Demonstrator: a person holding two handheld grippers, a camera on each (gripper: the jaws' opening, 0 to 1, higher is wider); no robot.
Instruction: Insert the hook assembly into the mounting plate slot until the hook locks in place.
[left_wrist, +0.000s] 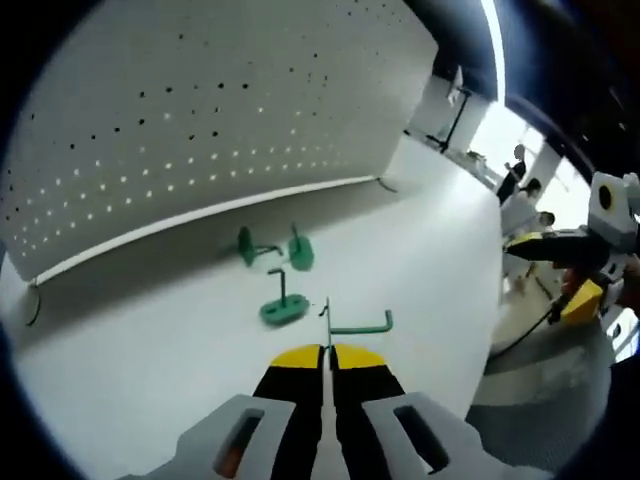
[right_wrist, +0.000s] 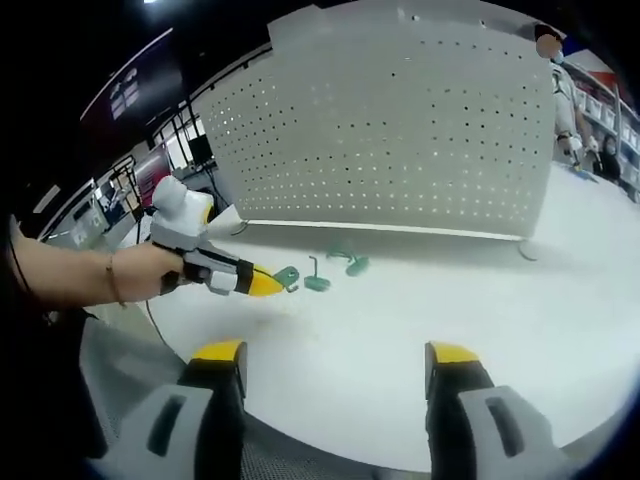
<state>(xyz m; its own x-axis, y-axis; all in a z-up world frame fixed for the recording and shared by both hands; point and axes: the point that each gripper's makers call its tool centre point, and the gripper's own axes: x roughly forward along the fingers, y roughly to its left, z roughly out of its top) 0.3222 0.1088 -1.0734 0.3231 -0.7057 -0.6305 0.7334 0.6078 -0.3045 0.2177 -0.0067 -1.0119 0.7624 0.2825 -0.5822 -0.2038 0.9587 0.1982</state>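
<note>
The left claw (left_wrist: 327, 362) has its jaws pressed together on a thin green wire hook (left_wrist: 357, 326), which sticks out ahead of the tips with its bent end pointing off to one side; holding it by the shank like this leaves the free end clear for feeding into a slot, I judge. Just beyond it on the white counter (left_wrist: 420, 250) lie three more green hook pieces (left_wrist: 283, 305), each with a flat base, grouped near the counter's back edge in front of the perforated mounting panel (left_wrist: 200, 120) that stands upright along that edge. The panel's holes are presumably the slots the hook must enter, so the spare parts sit within easy reach of it. The right claw (right_wrist: 335, 368) hangs wide open over the counter's near edge, holding nothing, well apart from the parts. The right gripper view adds what the left one lacks: the person's hand (right_wrist: 150, 270) gripping the left tool from the side, its yellow tips just beside the green pieces, and the panel's full width.
</note>
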